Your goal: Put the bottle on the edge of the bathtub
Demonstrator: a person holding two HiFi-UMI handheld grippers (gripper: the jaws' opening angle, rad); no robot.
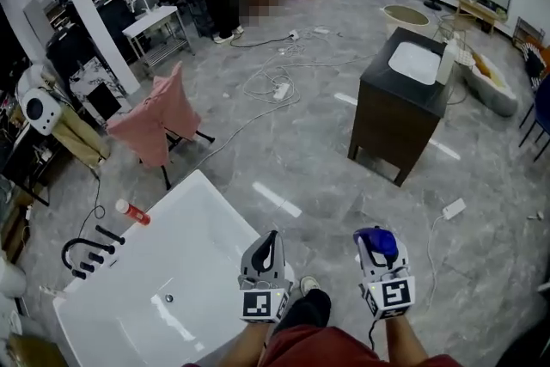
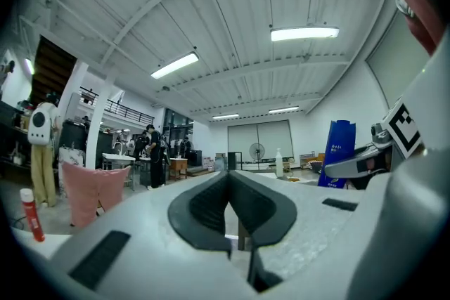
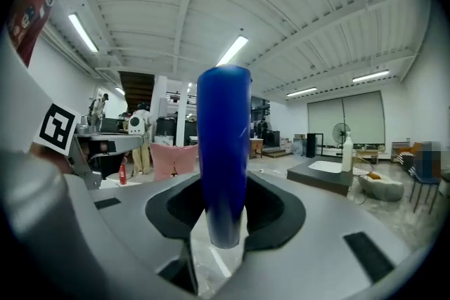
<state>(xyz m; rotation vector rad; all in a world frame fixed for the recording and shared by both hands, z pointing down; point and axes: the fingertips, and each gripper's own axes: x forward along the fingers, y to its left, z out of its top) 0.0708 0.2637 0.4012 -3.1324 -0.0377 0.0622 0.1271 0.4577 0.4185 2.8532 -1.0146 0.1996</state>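
The right gripper (image 1: 378, 250) is clamping a blue bottle (image 3: 223, 165) upright. The left gripper (image 1: 268, 248) is holding its jaws together, empty, near the bathtub (image 1: 219, 195) edge, beside open floor (image 1: 326, 185).

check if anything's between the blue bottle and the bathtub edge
The left gripper hangs between the blue bottle in the right gripper and the near rim of the bathtub. That rim looks bare; a red bottle sits farther along.

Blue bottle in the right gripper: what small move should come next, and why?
Probably swing the right gripper left toward the near rim of the bathtub. Its jaws grip the blue bottle over bare floor, right of the tub, so it isn't placed yet. The left gripper is shut and empty.
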